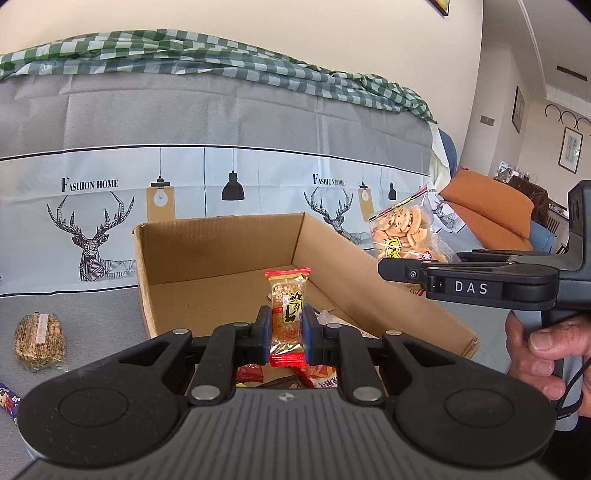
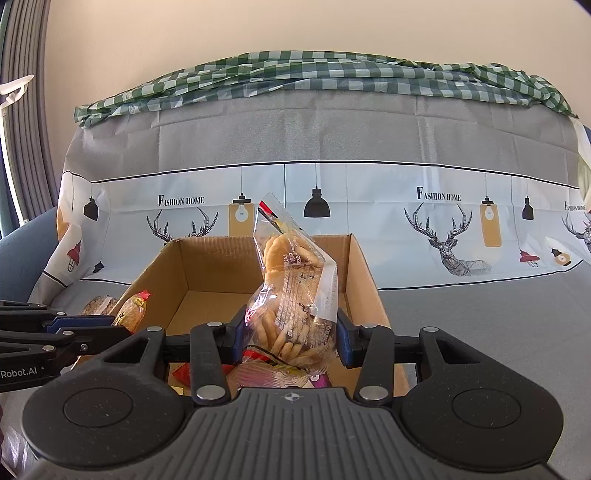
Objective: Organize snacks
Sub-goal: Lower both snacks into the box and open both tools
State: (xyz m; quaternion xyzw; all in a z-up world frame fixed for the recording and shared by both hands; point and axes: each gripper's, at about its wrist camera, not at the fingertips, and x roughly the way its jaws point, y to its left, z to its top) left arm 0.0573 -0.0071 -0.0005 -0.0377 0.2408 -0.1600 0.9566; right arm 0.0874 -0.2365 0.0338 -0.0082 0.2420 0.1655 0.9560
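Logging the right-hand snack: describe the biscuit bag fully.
The biscuit bag is clear crinkled plastic with printed text and a red-trimmed seal on top, full of small golden biscuits. It stands upright, pinched at its lower half between the right gripper's blue fingers, held above the cardboard box.

Wall [image 2: 258, 33]: cream, top of frame.
Curtain [image 2: 26, 110]: grey, left edge.
Sofa [image 1: 487, 210]: orange, right.
Cloth [image 2: 332, 70]: green check, upper centre.

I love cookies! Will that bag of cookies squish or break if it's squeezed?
Probably a bit. The cookie bag, clamped in the right gripper, looks thin and crinkly, so likely floppy. Its top leans over unsupported. The cookies inside look brittle, so hard squeezing may crack them.
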